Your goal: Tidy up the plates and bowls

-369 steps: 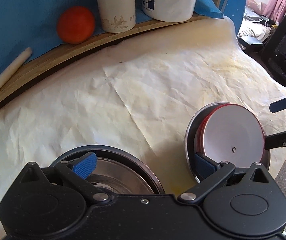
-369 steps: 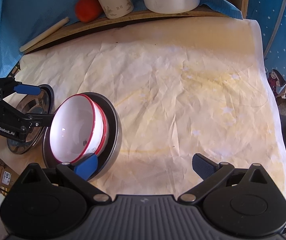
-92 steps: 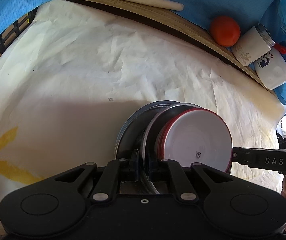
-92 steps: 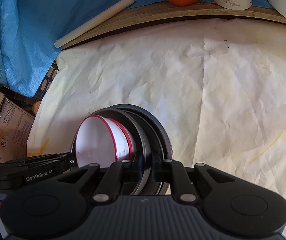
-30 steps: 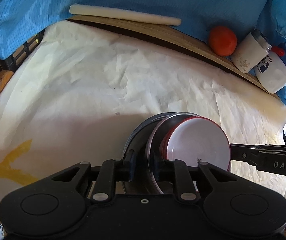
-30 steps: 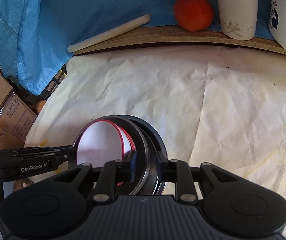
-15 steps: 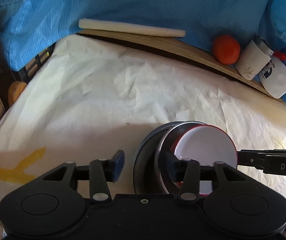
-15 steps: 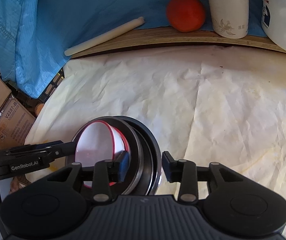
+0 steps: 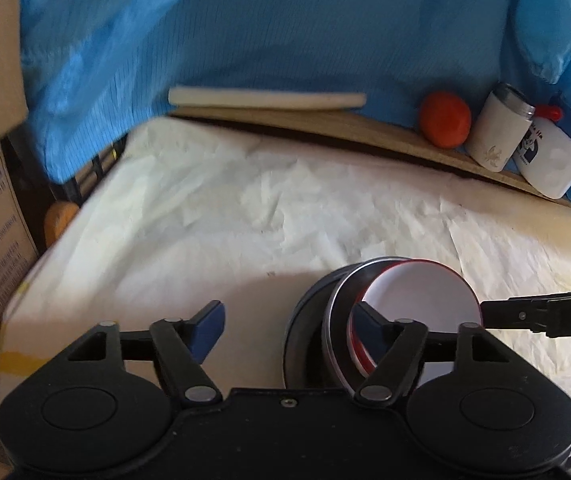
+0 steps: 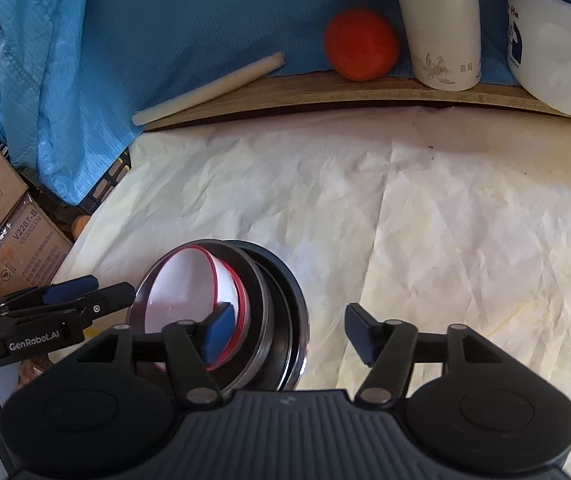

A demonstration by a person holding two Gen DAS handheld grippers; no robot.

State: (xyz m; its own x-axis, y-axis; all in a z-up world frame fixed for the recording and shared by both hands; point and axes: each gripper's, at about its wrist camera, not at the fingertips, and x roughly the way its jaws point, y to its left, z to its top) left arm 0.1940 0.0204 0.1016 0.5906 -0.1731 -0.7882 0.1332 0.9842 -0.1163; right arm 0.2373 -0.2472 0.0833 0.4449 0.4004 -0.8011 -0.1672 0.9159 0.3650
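A white bowl with a red rim (image 9: pixel 421 292) (image 10: pixel 189 288) sits nested in two steel bowls (image 9: pixel 337 304) (image 10: pixel 281 304), a stack resting on the paper-covered table. My left gripper (image 9: pixel 285 324) is open, its jaws spread on either side of the stack's near left edge. It shows from the side in the right wrist view (image 10: pixel 85 296). My right gripper (image 10: pixel 289 332) is open, its jaws either side of the stack's right rim. Its finger shows in the left wrist view (image 9: pixel 545 314).
At the back a wooden board (image 10: pixel 325 88) carries a white rod (image 10: pixel 209 88), an orange ball (image 10: pixel 361 44), a white flask (image 10: pixel 439 28) and a white jug (image 10: pixel 561 52) against blue cloth. Cardboard boxes (image 10: pixel 1 240) stand off the table's left edge.
Both grippers, shut on the stack's rims a second ago, have opened wide and drawn back a little. The bowl stack stays put on the paper.
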